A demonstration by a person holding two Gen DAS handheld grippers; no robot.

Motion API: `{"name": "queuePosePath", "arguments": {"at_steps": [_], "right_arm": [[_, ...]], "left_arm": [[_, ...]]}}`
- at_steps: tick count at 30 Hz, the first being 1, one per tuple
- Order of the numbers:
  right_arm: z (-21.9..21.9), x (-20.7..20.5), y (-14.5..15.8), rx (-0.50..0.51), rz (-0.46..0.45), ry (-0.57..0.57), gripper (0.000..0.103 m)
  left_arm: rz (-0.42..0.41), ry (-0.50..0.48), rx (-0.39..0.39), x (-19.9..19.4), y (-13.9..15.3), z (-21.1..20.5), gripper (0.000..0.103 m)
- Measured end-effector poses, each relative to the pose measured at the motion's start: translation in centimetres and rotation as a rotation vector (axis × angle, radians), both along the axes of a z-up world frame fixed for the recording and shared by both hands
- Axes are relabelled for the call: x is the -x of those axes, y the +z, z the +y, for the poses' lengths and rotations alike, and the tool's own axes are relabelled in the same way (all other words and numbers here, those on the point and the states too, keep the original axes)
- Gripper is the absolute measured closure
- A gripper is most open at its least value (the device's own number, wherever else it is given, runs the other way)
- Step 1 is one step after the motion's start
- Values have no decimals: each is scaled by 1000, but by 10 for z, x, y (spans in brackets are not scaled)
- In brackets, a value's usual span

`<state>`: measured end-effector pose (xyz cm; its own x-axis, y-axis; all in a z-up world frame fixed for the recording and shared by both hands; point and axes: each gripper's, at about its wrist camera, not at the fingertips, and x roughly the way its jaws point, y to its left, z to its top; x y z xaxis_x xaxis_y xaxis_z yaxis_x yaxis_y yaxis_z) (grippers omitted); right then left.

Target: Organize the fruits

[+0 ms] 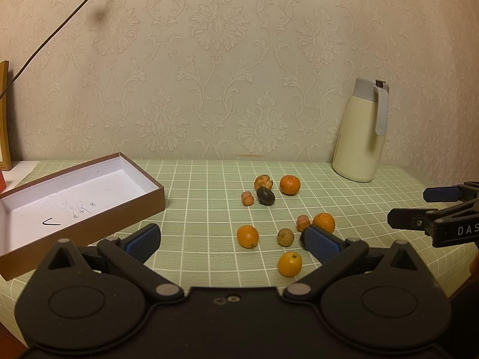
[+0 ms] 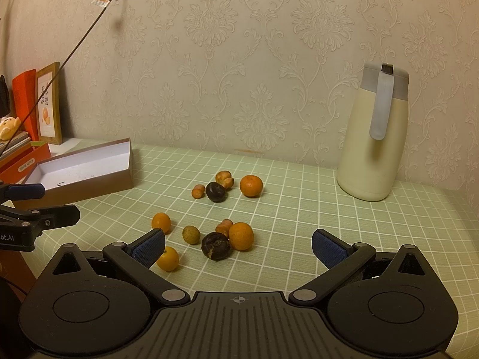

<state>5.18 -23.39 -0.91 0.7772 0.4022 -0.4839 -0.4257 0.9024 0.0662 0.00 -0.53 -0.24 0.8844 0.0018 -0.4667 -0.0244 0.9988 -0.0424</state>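
Both claws, my left gripper [image 1: 231, 240] and right gripper [image 2: 238, 246], hang spread and empty low in frame over fruits [image 2: 241, 235] scattered mid-frame, box [image 1: 89, 179] bare at left; a careless close could send these round ones rolling off the tablecloth [image 2: 329, 209].

A pale green tablecloth [image 2: 299, 209] with a white grid pattern covered the table. On it lay bright orange round citrus fruits [image 2: 251, 185] — and two dark brown, wrinkled fruits [image 2: 216, 245]. A shallow cardboard box [image 1: 89, 179] was brown outside, white inside. A cream jug with a grey lid and handle [image 2: 377, 149] stood before beige wallpaper [image 2: 239, 59] embossed with damask scrolls. The gripper finger pads [image 2: 327, 249] were blue.
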Motion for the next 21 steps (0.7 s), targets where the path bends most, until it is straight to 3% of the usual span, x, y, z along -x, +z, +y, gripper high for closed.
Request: {"name": "queuePosePath", "arguments": {"at_steps": [21], "right_arm": [[0, 0, 0, 2, 0, 0, 0]], "left_arm": [[1, -1, 0, 1, 1, 2, 6]]}}
